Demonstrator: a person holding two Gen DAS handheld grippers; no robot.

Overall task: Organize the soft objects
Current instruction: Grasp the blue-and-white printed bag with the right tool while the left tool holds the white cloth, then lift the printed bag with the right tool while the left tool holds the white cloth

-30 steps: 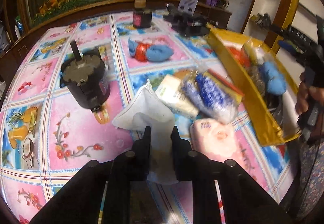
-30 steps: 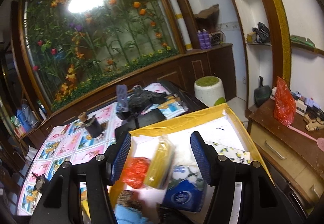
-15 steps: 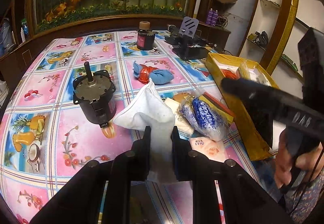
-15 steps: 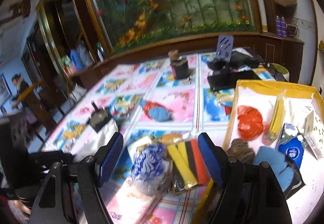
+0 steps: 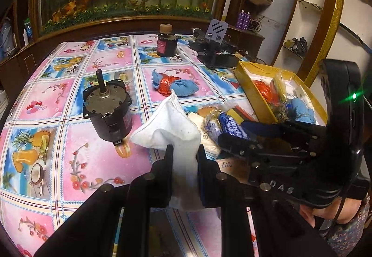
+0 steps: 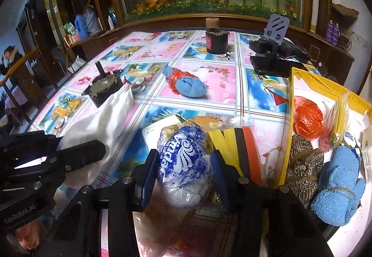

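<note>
Step in hand: picking the next soft item for the yellow box (image 6: 293, 94). Right gripper (image 6: 183, 164) has just been closing, and the blue-and-white tissue pack (image 6: 183, 157) sits between its blue pads; both pads look pressed against the plastic wrap, so I read it as grasped (can't confirm how firm). The pack is on the table (image 5: 97, 154) just left of the box, still among the pile there: a pale packet (image 6: 160, 128) behind it, a bundle of yellow, black and orange strips (image 6: 234, 147) between it and the box wall. Left gripper (image 5: 184, 157) is clamped tight on a white cloth (image 5: 172, 124), further left of the box, beside the dark motor (image 5: 108, 110); the cloth stands up out of the jaws, its far end just next to the motor. A blue-and-red cloth bundle (image 5: 174, 85) lies well left of the box, farther up the table, untouched. Already in the box: orange bag (image 6: 307, 117), brown yarn (image 6: 302, 159), blue towel (image 6: 337, 182), a few wrapped items. Next move, as I judge it: lift the pack straight up clear of the strips, swing right over the box wall, set it on the bare white floor at the back. Risk: slippery wrap, pack squeezing out of the pads, or snagging the strip bundle on the way up.
</note>
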